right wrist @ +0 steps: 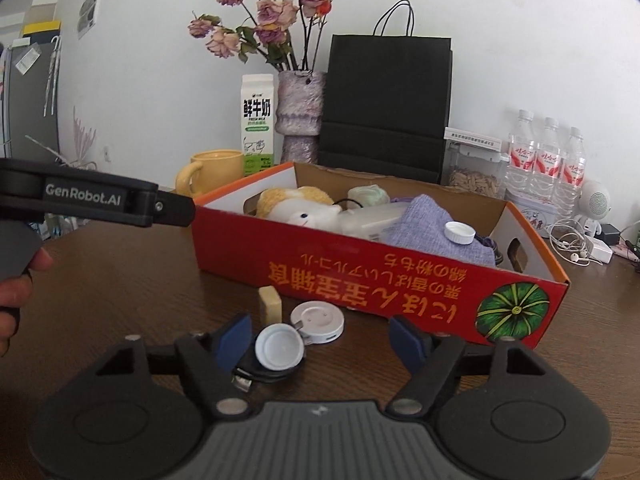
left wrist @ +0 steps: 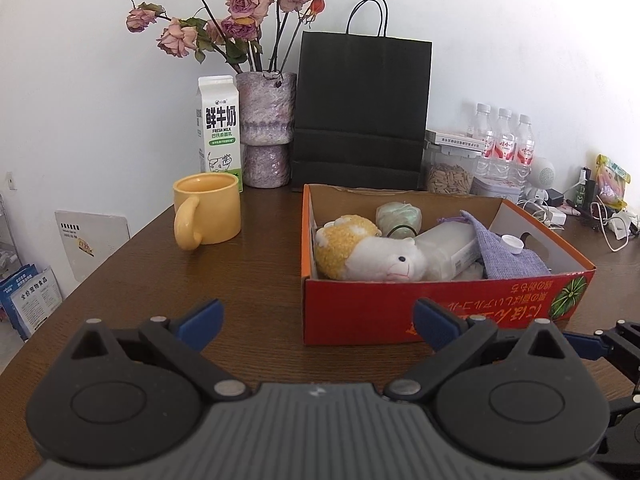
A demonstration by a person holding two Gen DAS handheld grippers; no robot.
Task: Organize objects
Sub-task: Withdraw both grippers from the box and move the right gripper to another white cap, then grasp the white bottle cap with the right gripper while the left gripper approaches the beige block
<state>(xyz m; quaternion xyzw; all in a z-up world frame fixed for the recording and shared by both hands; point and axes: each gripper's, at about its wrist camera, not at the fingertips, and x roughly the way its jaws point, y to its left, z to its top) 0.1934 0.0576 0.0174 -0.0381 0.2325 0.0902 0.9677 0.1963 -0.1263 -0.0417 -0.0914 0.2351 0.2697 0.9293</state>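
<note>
One white cap (right wrist: 280, 347) touching right tool (right wrist: 322, 340) left pad, unclamped.

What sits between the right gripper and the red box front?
In the right wrist view, three small items: a white cap, a round white disc and a tan block, before the red box.

"fresh milk" on milk carton (left wrist: 219, 128)

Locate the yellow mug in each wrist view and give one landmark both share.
Left wrist: yellow mug left of centre, on the table ahead of the milk carton.
Right wrist: yellow mug left of centre, partly behind the red box.
Shared landmark: black paper bag.
</note>
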